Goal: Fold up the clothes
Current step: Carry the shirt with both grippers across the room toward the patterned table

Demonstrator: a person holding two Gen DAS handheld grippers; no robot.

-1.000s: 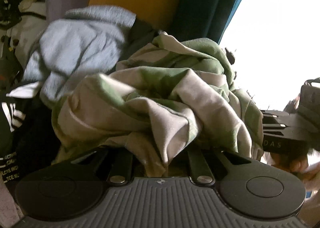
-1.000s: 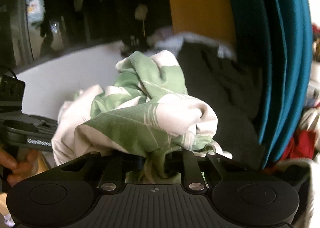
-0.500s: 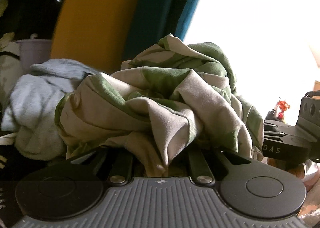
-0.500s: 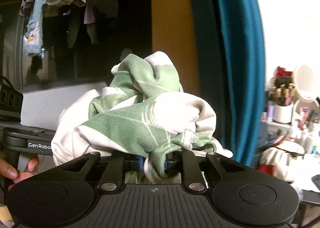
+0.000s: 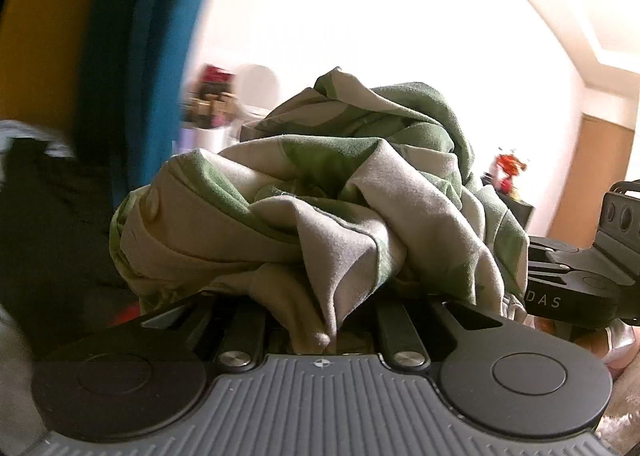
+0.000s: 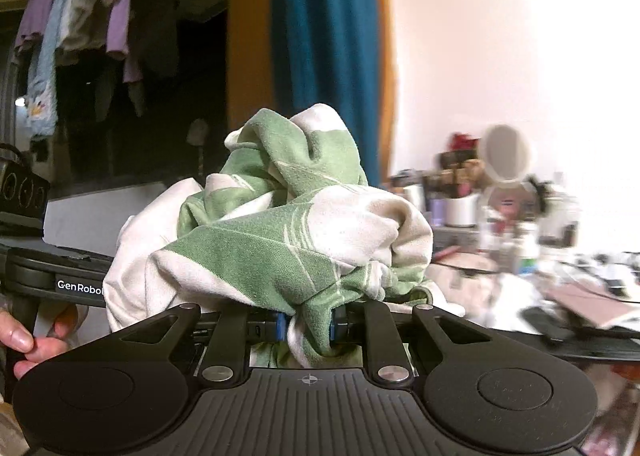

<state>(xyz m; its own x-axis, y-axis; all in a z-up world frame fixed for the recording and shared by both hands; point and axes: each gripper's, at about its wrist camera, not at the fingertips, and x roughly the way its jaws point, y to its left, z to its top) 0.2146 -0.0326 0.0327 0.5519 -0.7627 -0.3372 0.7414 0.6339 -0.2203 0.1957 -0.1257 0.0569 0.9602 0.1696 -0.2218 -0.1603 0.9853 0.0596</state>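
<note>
bunching up in front of both cameras, the green and white garment (image 5: 320, 192) is a crumpled ball carried in the air between the two grippers, not yet laid on any surface. in the right wrist view a twist of its cloth is pinched between the blue-padded fingers (image 6: 280, 326) of the right gripper (image 6: 308, 326), which are almost closed on it. in the left wrist view a fold hangs down into the left gripper (image 5: 320, 330); its fingers are hidden under the fabric, but they sit nearly closed and the cloth looks clamped there too. each view catches the other tool at its edge: the right one at the far right of the left view, and at the left of the right view the left one with a hand (image 6: 32, 340) around its handle

what has just changed is the backdrop. a second ago a heap of grey and dark clothes lay behind the garment; half a second ago it had slid to the left, and now it is gone. the teal curtain (image 6: 324, 28) has swept to the left, and a pale wall and a cluttered desk (image 6: 560, 288) with a round mirror (image 6: 506, 152) and small bottles fill the right, all motion-blurred. the grip and the bundle's shape are unchanged

my reading: the garment has been picked off the pile and is being swung to a place to work. no fold is made yet; it first needs setting down and spreading flat
</note>
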